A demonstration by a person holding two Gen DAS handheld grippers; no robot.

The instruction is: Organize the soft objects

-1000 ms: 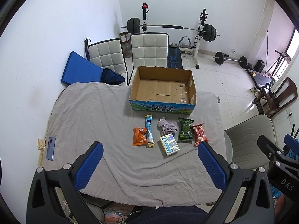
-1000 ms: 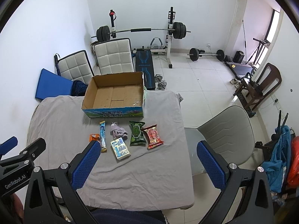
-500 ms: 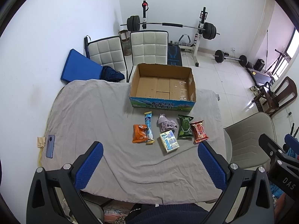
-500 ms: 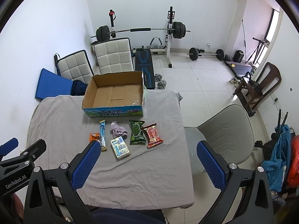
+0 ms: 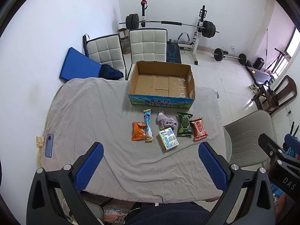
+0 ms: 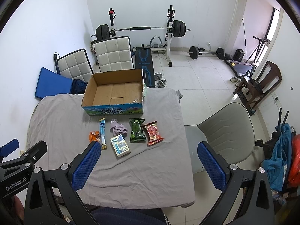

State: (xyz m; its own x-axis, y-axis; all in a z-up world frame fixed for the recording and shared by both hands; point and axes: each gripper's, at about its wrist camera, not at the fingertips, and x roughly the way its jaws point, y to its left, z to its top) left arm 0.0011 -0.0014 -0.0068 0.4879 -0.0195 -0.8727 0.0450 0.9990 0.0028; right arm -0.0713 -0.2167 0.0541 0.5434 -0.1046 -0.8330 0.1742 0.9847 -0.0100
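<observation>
On the grey-covered table (image 5: 90, 112) stands an open, empty cardboard box (image 5: 162, 83) (image 6: 114, 91). In front of it lie an orange packet (image 5: 138, 131), a blue stick pack (image 5: 147, 124), a crumpled purple cloth (image 5: 166, 121) (image 6: 118, 128), a tissue pack (image 5: 168, 139) (image 6: 120, 145), a green packet (image 5: 184, 124) (image 6: 136, 130) and a red packet (image 5: 198, 129) (image 6: 152, 133). My left gripper (image 5: 151, 166) and right gripper (image 6: 148, 166) are open and empty, high above the table's near side.
A phone (image 5: 49, 145) lies at the table's left edge. A grey chair (image 6: 225, 131) stands right of the table. Two white chairs (image 5: 148, 46), a blue mat (image 5: 78, 65) and a barbell bench (image 5: 168, 24) stand behind.
Both grippers have drawn slightly back and up; the items sit a little higher in both views. Nothing on the table moved.
</observation>
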